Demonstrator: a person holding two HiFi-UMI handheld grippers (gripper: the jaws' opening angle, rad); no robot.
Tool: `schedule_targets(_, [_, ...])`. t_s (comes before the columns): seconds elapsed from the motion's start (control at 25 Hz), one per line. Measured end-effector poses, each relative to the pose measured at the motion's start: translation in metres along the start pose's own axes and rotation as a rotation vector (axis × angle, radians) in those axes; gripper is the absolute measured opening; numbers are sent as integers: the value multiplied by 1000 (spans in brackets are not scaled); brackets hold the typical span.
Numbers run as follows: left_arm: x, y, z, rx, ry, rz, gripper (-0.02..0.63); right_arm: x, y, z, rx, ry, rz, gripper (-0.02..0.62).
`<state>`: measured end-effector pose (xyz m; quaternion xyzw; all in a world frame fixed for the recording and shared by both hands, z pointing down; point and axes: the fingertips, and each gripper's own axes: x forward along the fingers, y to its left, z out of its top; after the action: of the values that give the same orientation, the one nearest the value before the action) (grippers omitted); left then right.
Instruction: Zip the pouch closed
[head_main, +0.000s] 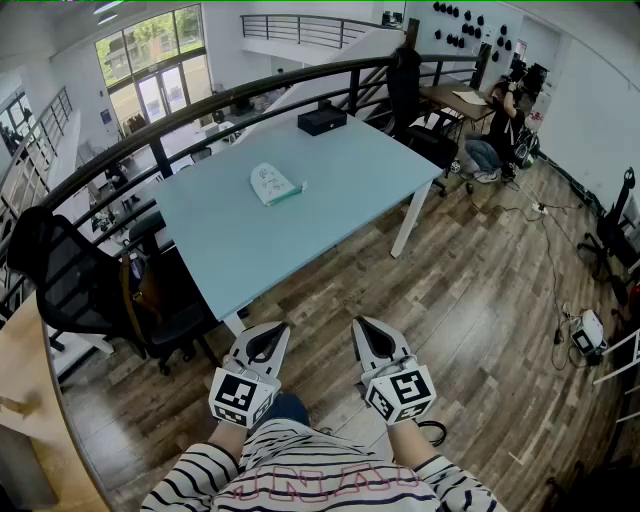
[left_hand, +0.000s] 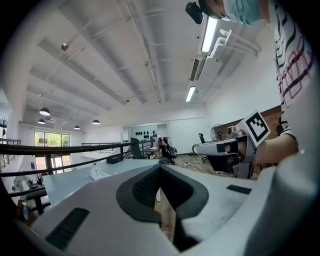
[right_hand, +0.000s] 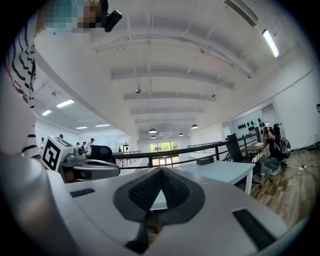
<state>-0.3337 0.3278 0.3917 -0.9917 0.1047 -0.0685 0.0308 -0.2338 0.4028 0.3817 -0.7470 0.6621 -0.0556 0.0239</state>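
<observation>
A small white pouch (head_main: 273, 184) with a teal edge lies flat near the middle of the light blue table (head_main: 340, 185). In the left gripper view the pouch (left_hand: 99, 173) is a small pale shape far off on the tabletop. Both grippers are held close to the person's body, well short of the table's near edge. My left gripper (head_main: 273, 329) is shut with nothing in it, its tips meeting (left_hand: 160, 166). My right gripper (head_main: 365, 326) is shut and empty too, tips together (right_hand: 160, 170). Each one points roughly level toward the table.
A black box (head_main: 322, 120) sits at the table's far edge by a dark railing (head_main: 200, 108). Black office chairs (head_main: 75, 285) stand left of the table. A seated person (head_main: 500, 125) is at a desk far right. Cables and a small device (head_main: 588, 335) lie on the wooden floor.
</observation>
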Motion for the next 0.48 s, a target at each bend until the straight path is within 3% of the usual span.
schedule_targets(0.24, [26, 14, -7, 5, 1, -41, 25, 29, -2, -1, 9, 0, 63, 29])
schedule_targets(0.48, [74, 53, -16, -44, 7, -59, 37, 79, -33, -1, 16, 7, 56, 55])
